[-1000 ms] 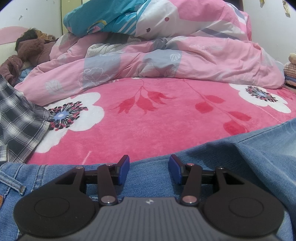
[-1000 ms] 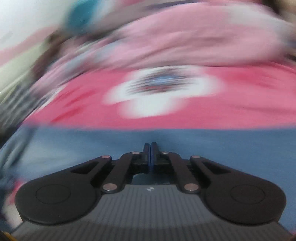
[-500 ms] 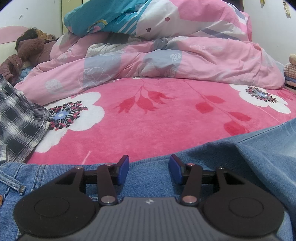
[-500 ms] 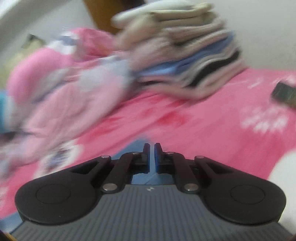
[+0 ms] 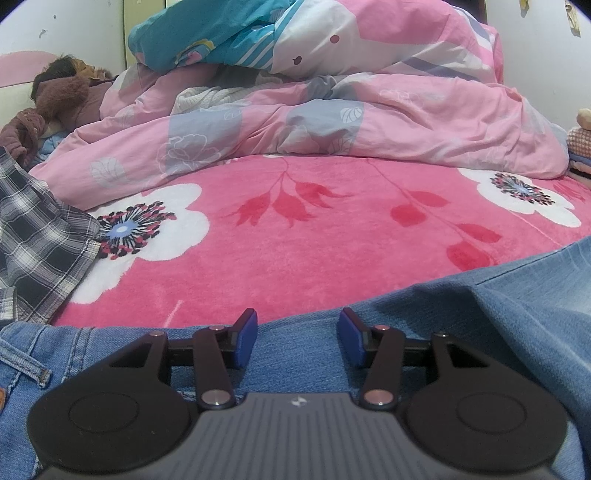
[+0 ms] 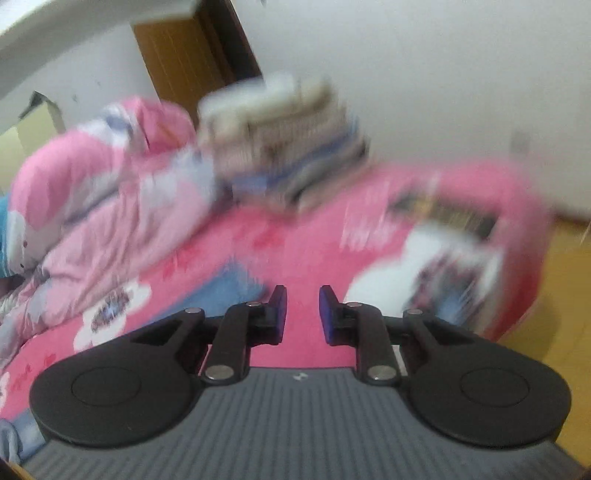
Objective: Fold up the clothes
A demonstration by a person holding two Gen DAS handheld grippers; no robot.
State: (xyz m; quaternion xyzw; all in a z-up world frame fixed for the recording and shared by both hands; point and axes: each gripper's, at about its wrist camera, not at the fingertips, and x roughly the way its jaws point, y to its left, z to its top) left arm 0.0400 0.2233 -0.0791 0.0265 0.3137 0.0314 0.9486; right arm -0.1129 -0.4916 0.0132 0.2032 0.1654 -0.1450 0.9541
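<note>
Blue jeans point(image 5: 480, 314) lie across the near edge of a pink flowered bed. My left gripper point(image 5: 297, 332) hovers low over the denim, open, with the cloth seen beneath the gap and no pad pressing it. In the blurred right wrist view my right gripper point(image 6: 302, 308) is raised above the bed, its jaws opening with nothing between them. A patch of blue denim point(image 6: 229, 284) shows beyond its left finger.
A pink quilt point(image 5: 332, 129) is heaped at the back with a teal one point(image 5: 221, 33) on top. A plaid shirt point(image 5: 33, 236) lies at the left. A stack of folded clothes point(image 6: 288, 140) stands by the wall; the bed's right edge point(image 6: 524, 258) drops to a wooden floor.
My right gripper has swung away from the jeans toward the folded stack and risen, and its jaws have parted. The left gripper has not moved.
</note>
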